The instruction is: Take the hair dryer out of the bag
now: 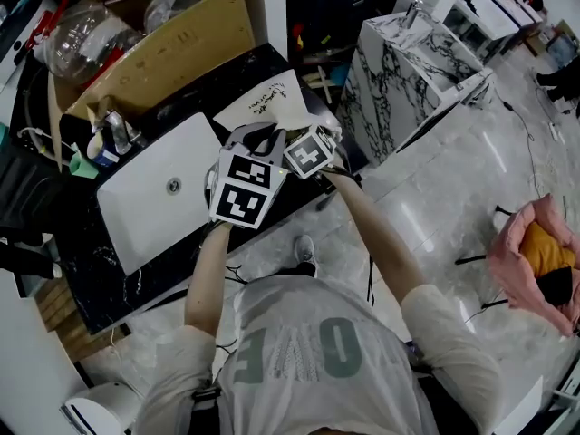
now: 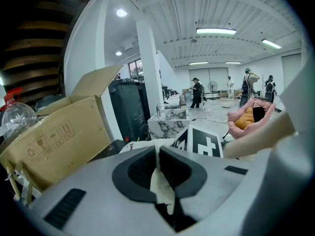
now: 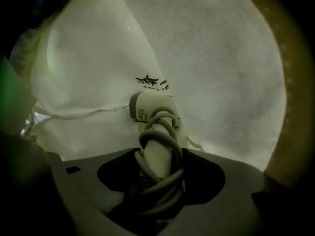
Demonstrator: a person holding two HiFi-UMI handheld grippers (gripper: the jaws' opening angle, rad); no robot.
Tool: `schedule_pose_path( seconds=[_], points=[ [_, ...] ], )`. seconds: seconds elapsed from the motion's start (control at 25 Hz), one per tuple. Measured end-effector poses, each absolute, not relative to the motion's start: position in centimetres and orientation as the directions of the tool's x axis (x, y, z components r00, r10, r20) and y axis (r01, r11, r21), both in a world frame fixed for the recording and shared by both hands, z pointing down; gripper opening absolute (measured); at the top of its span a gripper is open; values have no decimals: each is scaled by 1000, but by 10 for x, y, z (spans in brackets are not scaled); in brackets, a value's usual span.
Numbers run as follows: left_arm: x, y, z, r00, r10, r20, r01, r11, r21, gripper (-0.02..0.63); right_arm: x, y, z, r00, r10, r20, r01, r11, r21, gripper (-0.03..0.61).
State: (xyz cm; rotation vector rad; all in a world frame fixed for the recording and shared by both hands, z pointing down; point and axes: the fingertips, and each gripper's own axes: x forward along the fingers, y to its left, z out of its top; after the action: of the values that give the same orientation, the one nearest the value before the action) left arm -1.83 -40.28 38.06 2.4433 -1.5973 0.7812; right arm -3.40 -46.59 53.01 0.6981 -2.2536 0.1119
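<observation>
A cream cloth bag (image 1: 267,102) lies on the black counter (image 1: 82,288) beyond the sink. My left gripper (image 1: 256,140) is shut on a fold of the bag's cloth (image 2: 160,181), which is pinched between its dark pads. In the left gripper view, the left gripper (image 2: 158,154) sits above the bag's edge. My right gripper (image 3: 158,156) is inside the bag (image 3: 221,73). The white hair dryer (image 3: 152,107) lies there with its grey cord wound round the handle. The right jaws are closed on that wrapped handle, and the cord touches both pads. The head view hides the dryer.
A white sink (image 1: 154,198) is set in the counter at the left. An open cardboard box (image 1: 172,34) stands behind it, with bottles beside. A marble-patterned cabinet (image 1: 408,71) stands at the right, and a pink beanbag (image 1: 544,261) lies on the floor at the far right.
</observation>
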Motion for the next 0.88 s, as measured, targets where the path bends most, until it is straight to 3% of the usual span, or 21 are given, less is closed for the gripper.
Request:
schedule_pose_path(
  seconds=[0.28,0.88],
  points=[
    [-16,-406,383,302,-825,477,-885,-429,-181,46,-34,-463,539,-571,-407,713,-535,843,53,253],
    [-18,-411,383,277,-828,487,-892,-410,-189,44,-27,-460,519,-590,-438,679,-505,856,113,250]
  ],
)
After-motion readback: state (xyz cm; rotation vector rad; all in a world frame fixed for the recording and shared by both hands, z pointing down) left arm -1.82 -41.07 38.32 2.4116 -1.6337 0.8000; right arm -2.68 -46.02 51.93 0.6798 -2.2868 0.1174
